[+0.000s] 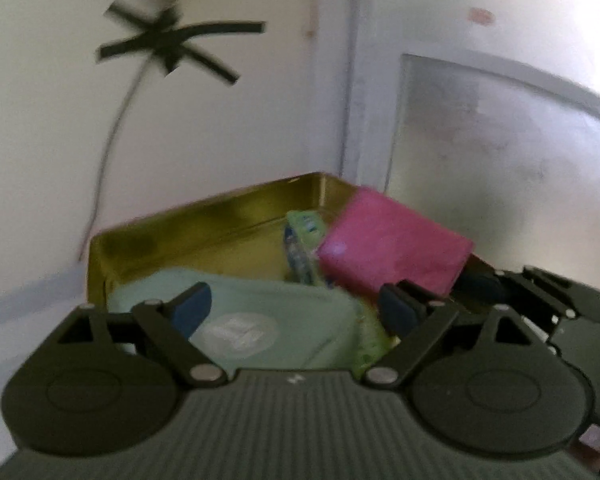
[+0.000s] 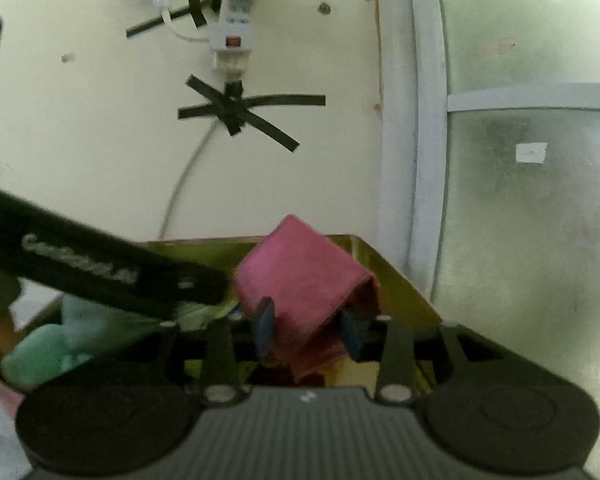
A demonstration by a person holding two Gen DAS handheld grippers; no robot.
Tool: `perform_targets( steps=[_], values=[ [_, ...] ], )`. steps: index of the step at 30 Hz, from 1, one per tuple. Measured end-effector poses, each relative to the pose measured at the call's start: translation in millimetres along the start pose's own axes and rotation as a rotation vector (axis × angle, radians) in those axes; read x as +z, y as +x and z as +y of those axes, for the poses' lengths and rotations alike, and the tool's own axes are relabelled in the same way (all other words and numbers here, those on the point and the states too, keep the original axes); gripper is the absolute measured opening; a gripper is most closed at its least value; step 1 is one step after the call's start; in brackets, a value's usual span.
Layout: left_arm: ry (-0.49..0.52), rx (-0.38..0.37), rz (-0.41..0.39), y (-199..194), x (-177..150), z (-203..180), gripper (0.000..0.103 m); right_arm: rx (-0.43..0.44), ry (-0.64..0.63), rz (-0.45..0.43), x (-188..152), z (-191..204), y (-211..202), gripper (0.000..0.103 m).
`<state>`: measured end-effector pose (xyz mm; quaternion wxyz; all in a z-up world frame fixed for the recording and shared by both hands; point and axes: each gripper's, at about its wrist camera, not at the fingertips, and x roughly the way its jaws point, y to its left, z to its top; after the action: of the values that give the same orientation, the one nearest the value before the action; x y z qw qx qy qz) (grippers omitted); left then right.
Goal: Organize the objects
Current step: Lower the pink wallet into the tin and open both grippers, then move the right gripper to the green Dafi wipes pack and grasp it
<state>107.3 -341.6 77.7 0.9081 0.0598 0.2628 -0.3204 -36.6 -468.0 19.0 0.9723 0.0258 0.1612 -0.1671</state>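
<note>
The small green and blue packet (image 1: 302, 248) in the gold tin (image 1: 204, 220) is too blurred to identify, and the pink pouch (image 1: 396, 254) covers its right side. In the right wrist view the left gripper's dark body (image 2: 100, 276) hides the tin's left half. The white print (image 1: 240, 332) on the mint-green pouch (image 1: 260, 320) is unreadable.

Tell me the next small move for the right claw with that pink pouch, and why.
Probably lower it a little and let go. The right claw has the pink pouch between its pads, tilted above the gold tin with one corner propped over the rim. The left claw stands open, clear of the pouch, over the mint green pouch, so nothing blocks the drop.
</note>
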Motion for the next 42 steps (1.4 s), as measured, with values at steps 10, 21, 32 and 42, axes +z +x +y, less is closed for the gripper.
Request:
perform_targets(
  steps=[10, 21, 32, 42],
  values=[
    [-0.066, -0.018, -0.072, -52.5, -14.0, 22.5, 0.093, 0.037, 0.050, -0.048, -15.1, 14.4, -54.0, 0.040],
    [-0.114, -0.006, -0.093, -128.1, -65.4, 71.6, 0.093, 0.158, 0.024, -0.099, -5.6, 74.0, -106.6, 0.041],
    [-0.300, 0.346, 0.019, -189.4, -155.2, 216.2, 0.093, 0.430, -0.027, 0.032, -6.9, 180.2, -101.1, 0.043],
    [-0.509, 0.606, -0.041, -235.6, -212.6, 327.0, 0.092, 0.688, -0.056, 0.239, 1.2, 303.0, -19.7, 0.066]
  ],
)
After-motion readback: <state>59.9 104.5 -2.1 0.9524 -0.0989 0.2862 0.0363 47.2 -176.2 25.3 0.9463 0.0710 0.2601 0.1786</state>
